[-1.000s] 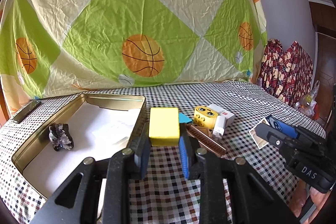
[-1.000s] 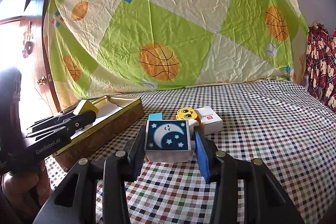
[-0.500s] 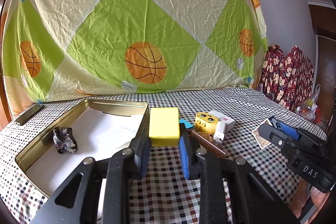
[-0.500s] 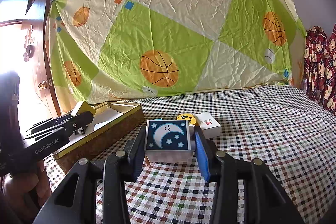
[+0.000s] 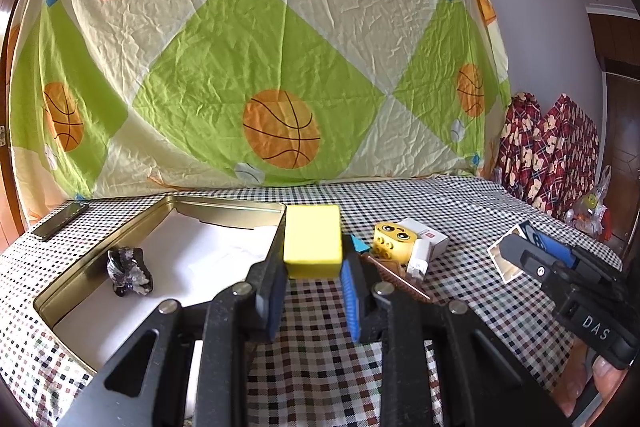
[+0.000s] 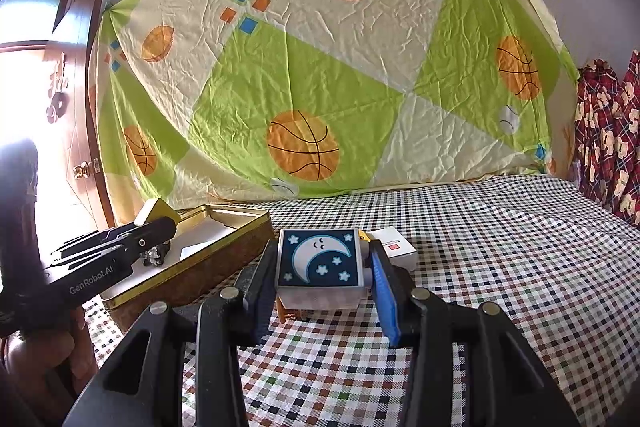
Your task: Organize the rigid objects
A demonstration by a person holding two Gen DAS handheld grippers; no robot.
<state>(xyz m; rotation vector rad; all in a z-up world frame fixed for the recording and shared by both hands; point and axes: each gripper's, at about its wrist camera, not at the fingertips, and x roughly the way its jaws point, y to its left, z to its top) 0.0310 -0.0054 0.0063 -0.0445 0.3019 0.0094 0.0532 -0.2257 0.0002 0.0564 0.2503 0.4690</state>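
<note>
My left gripper [image 5: 312, 271] is shut on a yellow block [image 5: 313, 241], held above the cloth just right of the gold tin [image 5: 224, 207]. A dark crumpled lump [image 5: 129, 271] lies on the tin's white lining. My right gripper [image 6: 320, 267] is shut on a block with a moon picture [image 6: 320, 261], lifted over the checked cloth. From the right wrist view the left gripper [image 6: 158, 227] with its yellow block [image 6: 154, 211] hangs over the tin [image 6: 224, 239]. In the left wrist view the right gripper [image 5: 516, 255] shows at the right with the moon block [image 5: 532, 239].
A yellow face block [image 5: 393, 238], a white box [image 5: 426, 237], a small white piece [image 5: 418, 259], a blue piece [image 5: 358, 243] and a brown ridged bar [image 5: 396, 277] lie clustered on the checked cloth [image 5: 460, 203]. A dark flat device [image 5: 60, 221] lies at the far left. A basketball-print sheet hangs behind.
Both views have tilted slightly upward, so the table sits lower in the picture. Both blocks stay gripped; nothing on the cloth has moved.
</note>
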